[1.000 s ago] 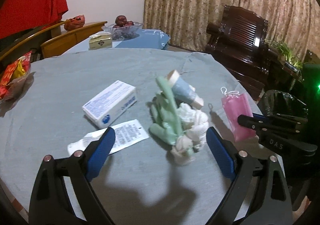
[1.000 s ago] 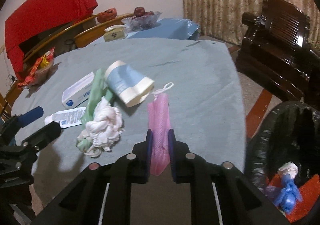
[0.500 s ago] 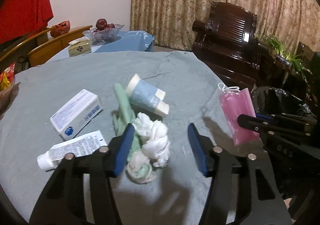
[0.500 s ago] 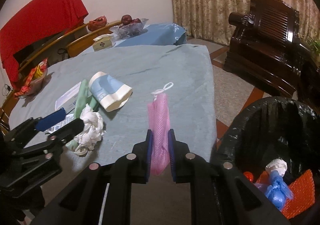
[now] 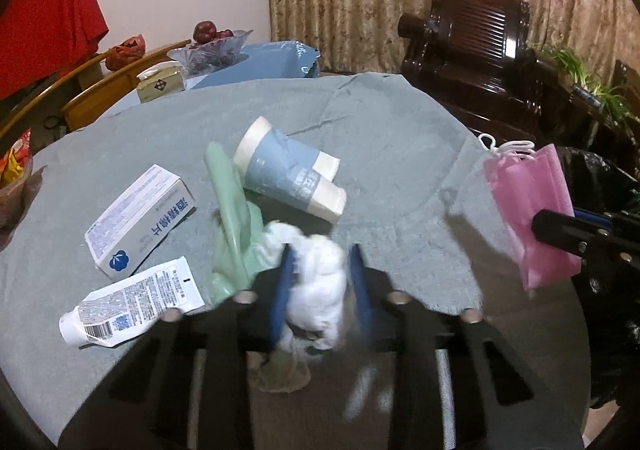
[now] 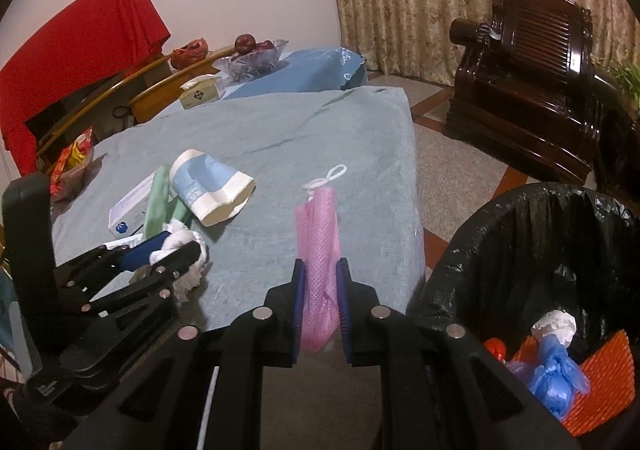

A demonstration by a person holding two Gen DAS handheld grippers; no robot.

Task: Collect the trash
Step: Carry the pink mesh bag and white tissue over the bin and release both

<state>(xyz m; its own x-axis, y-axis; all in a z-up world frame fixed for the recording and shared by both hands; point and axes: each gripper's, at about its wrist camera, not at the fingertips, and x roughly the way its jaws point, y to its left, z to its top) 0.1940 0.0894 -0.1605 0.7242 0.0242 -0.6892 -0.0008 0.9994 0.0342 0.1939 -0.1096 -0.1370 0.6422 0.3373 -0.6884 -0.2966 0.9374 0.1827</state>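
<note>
The left gripper (image 5: 320,282) pinches the white tissue wad (image 5: 318,278) on the grey tablecloth (image 5: 400,154), though blur hides how firmly. The right gripper (image 6: 320,302) clamps the pink mask (image 6: 319,250), beside the black-lined trash bin (image 6: 532,250).

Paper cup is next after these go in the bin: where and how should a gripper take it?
Grip the paper cup across its blue middle, coming from above. It lies on its side on the table, so the wall faces up; the green glove crowds its left.
</note>
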